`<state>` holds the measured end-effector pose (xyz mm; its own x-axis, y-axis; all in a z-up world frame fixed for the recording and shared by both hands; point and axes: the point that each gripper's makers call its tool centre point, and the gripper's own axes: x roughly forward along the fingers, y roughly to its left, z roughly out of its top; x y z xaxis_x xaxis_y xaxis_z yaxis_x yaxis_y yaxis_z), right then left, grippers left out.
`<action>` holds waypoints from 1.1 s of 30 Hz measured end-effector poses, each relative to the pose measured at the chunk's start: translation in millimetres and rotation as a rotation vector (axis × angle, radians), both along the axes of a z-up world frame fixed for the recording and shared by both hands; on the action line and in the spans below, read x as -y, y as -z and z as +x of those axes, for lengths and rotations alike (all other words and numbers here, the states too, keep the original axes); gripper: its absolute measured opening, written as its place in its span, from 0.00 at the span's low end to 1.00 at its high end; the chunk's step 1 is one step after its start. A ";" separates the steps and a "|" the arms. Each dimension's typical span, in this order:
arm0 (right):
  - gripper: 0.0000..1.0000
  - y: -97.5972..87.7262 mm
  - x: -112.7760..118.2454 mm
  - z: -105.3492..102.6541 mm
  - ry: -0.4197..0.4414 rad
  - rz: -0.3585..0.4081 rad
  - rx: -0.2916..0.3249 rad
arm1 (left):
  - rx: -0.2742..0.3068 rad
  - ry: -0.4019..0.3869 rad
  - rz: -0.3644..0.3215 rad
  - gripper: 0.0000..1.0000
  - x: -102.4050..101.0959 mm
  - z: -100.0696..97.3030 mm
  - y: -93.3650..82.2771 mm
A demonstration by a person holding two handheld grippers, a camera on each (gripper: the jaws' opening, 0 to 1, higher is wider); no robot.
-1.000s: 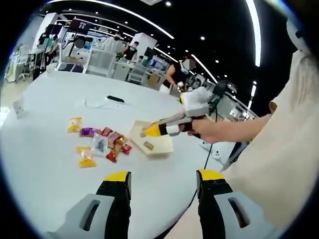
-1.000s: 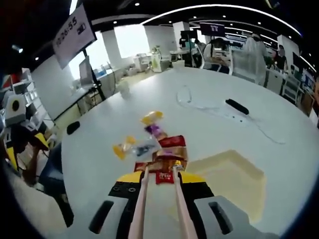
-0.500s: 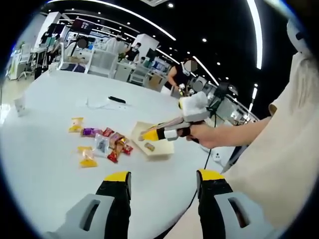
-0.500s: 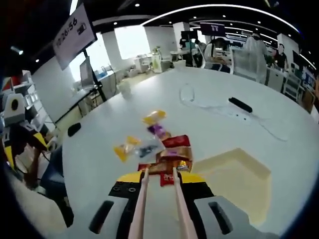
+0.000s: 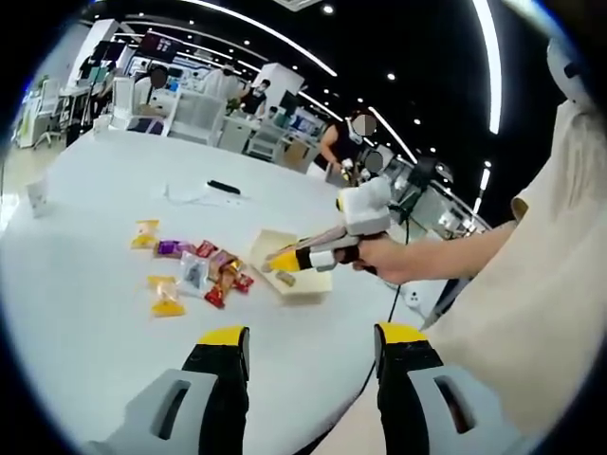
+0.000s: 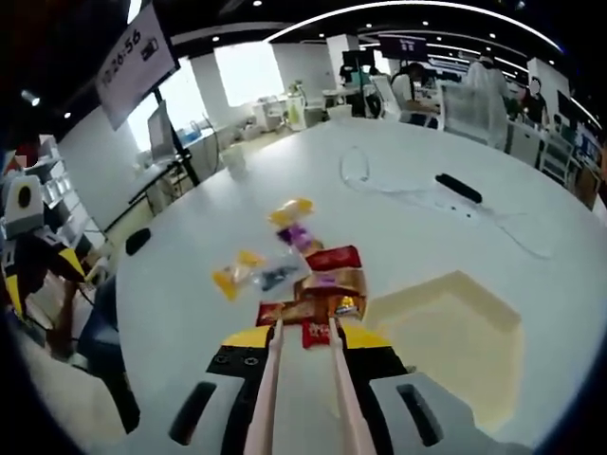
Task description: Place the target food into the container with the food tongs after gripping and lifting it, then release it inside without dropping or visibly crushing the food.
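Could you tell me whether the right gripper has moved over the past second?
Yes: in the left gripper view, the right gripper has drawn back slightly along the tray, away from the snacks.

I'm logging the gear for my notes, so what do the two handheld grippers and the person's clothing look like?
The left tool has grey bodies with slots, black jaws and yellow tips. The right tool is grey and black with a yellow tip and a white box on top. The person's top is cream-coloured.

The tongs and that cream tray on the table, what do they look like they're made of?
The tongs: two thin, pale, matte arms, probably wood or bamboo, though plastic is possible. The tray: smooth, cream, with moulded rounded corners and low walls, likely plastic; it could be paper pulp.
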<state>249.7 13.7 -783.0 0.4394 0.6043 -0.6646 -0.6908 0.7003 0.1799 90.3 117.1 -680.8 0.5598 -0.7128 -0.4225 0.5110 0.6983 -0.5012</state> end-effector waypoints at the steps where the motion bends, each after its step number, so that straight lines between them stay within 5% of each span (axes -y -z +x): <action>1: 0.26 0.4 -0.5 -0.1 0.000 0.000 -0.001 | -0.001 0.000 0.000 0.52 -0.3 0.4 0.3; 33: 0.26 18.6 -7.7 3.0 0.000 -0.016 -0.044 | -0.045 0.031 -0.020 0.52 5.2 23.6 12.9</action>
<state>252.7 21.3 -801.6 0.4100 0.5930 -0.6930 -0.6823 0.7036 0.1984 113.9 111.9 -693.7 0.5182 -0.7379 -0.4325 0.5087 0.6724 -0.5377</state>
